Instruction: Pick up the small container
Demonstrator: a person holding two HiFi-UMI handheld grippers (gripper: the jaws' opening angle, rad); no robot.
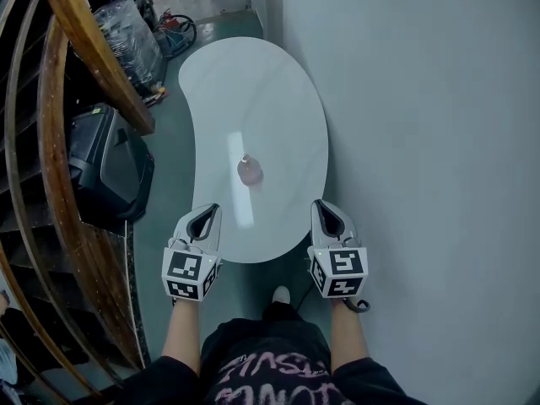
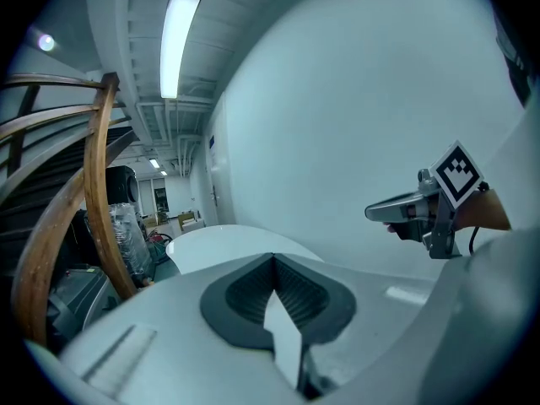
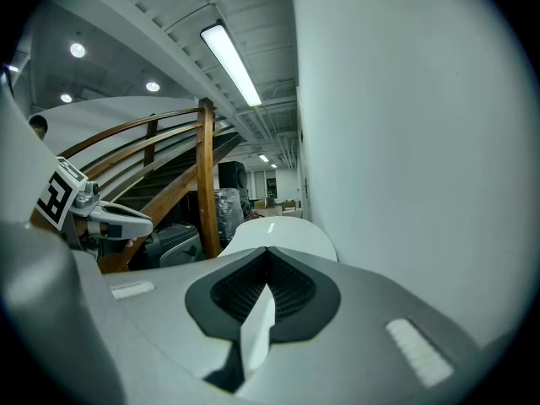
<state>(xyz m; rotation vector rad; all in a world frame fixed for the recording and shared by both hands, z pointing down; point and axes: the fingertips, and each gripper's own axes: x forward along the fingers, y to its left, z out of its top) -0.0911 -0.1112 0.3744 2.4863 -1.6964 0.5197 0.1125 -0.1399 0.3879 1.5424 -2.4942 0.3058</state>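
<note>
The largest surface is the pale plain wall (image 1: 422, 142), filling the right half of the head view. Against it stands a white, glossy, kidney-shaped table (image 1: 278, 91), and a curved brown wooden stair rail (image 1: 93, 49) runs down the left of the frame.

The left gripper (image 1: 202, 224) and right gripper (image 1: 331, 220) are at the table's near edge, low in the frame. Each has its jaws pressed together with nothing between them.

The small pinkish, translucent container (image 1: 250, 170) sits alone on the table at mid-frame. It lies up-frame from both claws and between their lines, rather closer to the left one. It appears to stand upright, seen from above, so a grasp would likely come from its side.

Only the head view shows the container. In each gripper view that gripper's own body blocks the near tabletop, leaving the far end, the stair rail and the other gripper.
</note>
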